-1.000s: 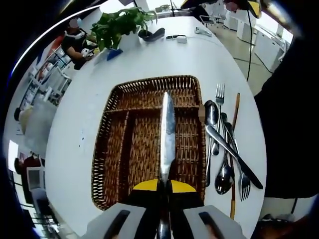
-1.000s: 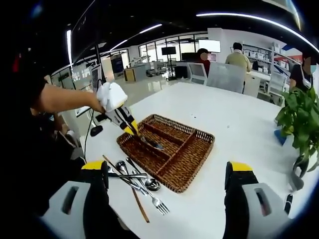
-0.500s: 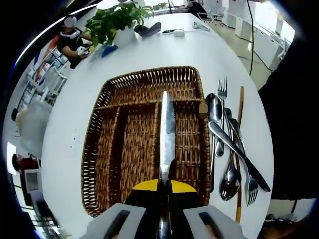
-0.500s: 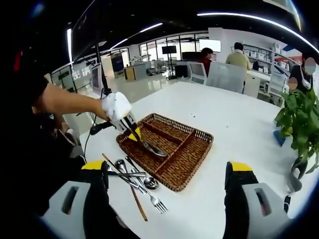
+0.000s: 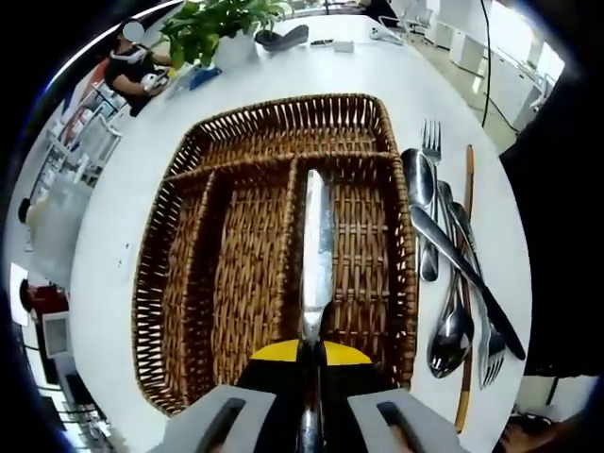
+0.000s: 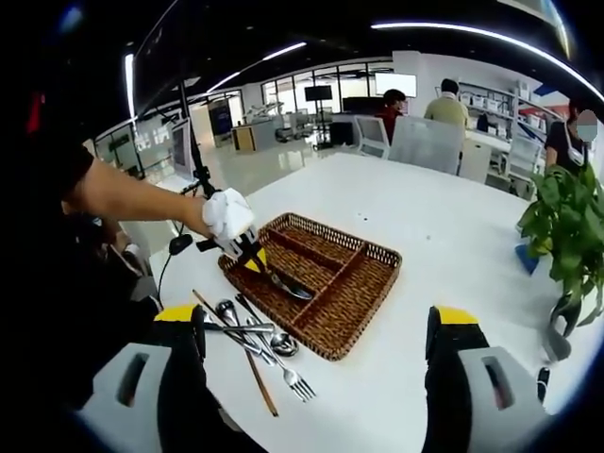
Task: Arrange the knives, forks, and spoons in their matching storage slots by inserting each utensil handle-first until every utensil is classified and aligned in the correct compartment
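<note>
Left gripper (image 5: 311,351) clamps knife (image 5: 315,250), blade low over wicker tray (image 5: 179,283) right slot. Tray slots look bare. Remaining cutlery pile (image 5: 453,274) on table beside tray. Right gripper (image 6: 316,344) jaws wide, holding nothing.

Lighting: bright, even; ceiling strip lights (image 6: 453,30) and windows (image 6: 311,99). Glare on white surface (image 5: 283,80). Shadows soft. Strong fisheye bending at edges; far background slightly soft.
</note>
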A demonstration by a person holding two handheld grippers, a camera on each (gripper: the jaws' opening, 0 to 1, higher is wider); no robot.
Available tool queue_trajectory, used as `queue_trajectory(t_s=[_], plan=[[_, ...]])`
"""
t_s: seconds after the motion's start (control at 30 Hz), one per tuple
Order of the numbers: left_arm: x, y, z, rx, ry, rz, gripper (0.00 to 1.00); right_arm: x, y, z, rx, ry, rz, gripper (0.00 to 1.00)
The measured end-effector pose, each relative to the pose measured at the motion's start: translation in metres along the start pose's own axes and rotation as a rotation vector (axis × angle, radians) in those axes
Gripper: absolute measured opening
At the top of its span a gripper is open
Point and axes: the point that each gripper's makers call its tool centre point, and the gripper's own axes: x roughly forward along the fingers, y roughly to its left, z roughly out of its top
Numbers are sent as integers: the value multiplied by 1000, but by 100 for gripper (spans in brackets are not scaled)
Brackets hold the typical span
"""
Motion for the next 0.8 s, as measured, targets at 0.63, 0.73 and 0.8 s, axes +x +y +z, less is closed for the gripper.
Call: queue_trajectory(t_s=[0.63, 0.73, 0.8], plan=[[25, -5, -7, 11, 34, -31, 4, 3, 0, -1, 2, 6, -7, 99], [26, -6, -10, -7, 39, -35, 5, 2, 0, -1, 4, 4, -11, 99], [26, -6, -10, -7, 34, -31, 5, 1, -1, -2, 6, 6, -15, 99]])
